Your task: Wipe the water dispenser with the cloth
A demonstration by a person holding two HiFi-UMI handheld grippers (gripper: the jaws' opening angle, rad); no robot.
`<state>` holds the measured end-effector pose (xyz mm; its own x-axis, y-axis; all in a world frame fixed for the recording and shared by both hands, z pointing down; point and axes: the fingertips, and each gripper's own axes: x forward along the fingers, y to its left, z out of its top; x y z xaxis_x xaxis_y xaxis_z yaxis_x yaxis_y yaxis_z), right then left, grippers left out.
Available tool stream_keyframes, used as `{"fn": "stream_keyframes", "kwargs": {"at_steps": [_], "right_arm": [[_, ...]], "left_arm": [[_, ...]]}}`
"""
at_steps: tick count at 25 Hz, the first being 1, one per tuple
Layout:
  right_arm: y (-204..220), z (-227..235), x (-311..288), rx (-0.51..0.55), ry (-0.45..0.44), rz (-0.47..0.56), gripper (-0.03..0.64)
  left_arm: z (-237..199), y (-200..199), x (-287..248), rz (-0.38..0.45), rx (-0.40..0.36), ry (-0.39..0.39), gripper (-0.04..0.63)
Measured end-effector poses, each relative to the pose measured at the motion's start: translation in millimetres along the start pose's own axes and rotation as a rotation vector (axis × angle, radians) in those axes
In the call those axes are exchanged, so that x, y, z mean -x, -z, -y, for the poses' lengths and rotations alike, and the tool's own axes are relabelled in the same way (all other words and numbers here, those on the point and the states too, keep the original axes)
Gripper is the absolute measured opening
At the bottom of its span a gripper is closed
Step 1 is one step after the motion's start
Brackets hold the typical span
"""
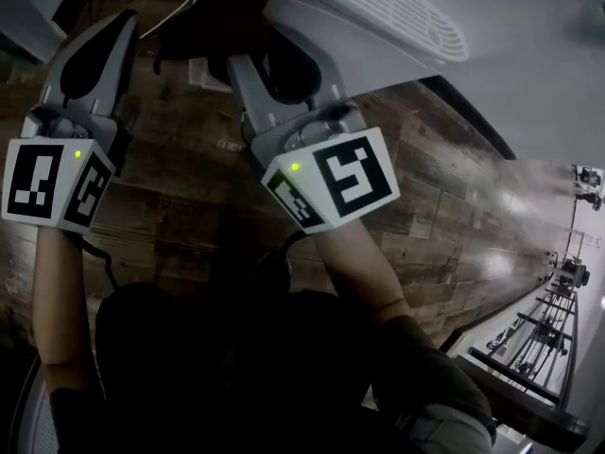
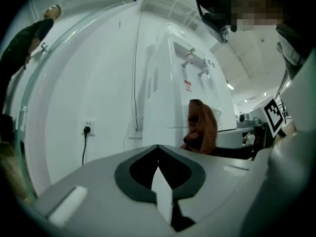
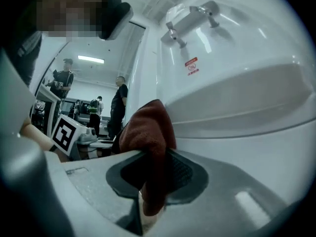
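Observation:
The white water dispenser [image 1: 397, 12] stands right in front of me, its two taps [image 3: 190, 15] above a recessed bay. My right gripper [image 3: 153, 157] is shut on a rust-brown cloth [image 3: 147, 130] that bunches up over the jaws, close to the dispenser's front below the taps. In the head view the cloth [image 1: 222, 17] looks dark at the tip of the right gripper [image 1: 248, 69]. My left gripper [image 2: 158, 149] is shut on nothing and sits off to the left, aimed at the dispenser's side [image 2: 165, 98]. From there the cloth [image 2: 202, 127] shows hanging at the dispenser's front.
A wall socket with a black plug [image 2: 87, 130] and a cable sit on the white wall left of the dispenser. Wood-look flooring [image 1: 444, 216] lies below. Several people [image 3: 118, 105] stand far behind by desks. A metal rack [image 1: 553, 310] is at the right.

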<state>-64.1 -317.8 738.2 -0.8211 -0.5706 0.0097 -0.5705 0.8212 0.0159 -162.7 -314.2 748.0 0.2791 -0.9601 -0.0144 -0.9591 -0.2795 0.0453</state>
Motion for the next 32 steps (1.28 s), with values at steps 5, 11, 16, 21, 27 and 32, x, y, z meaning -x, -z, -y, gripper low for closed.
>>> {"fn": "stream_keyframes", "kwargs": {"at_steps": [5,11,16,21,27,32], "right_arm": [[45,-9,-16,-0.045,-0.018,-0.093,0.063],[165,-6,-12,-0.074,-0.018,-0.351,0.063],[252,-7,-5,-0.080,-0.029,-0.559,0.063],[296,-18,-5,-0.030,-0.059,-0.697,0.064],[303,-28,-25,-0.129,-0.044,-0.705,0.064],[275,-16,-39,-0.188,0.011,-0.616,0.066]], "left_arm": [[8,13,7,0.003,0.036,0.043,0.020],[3,81,24,-0.095,0.056,0.017,0.018],[16,165,39,-0.272,0.128,0.033,0.018],[17,215,53,-0.391,0.158,0.025,0.018],[3,225,53,-0.401,0.175,-0.020,0.020],[-14,201,49,-0.335,0.172,-0.059,0.018]]}}
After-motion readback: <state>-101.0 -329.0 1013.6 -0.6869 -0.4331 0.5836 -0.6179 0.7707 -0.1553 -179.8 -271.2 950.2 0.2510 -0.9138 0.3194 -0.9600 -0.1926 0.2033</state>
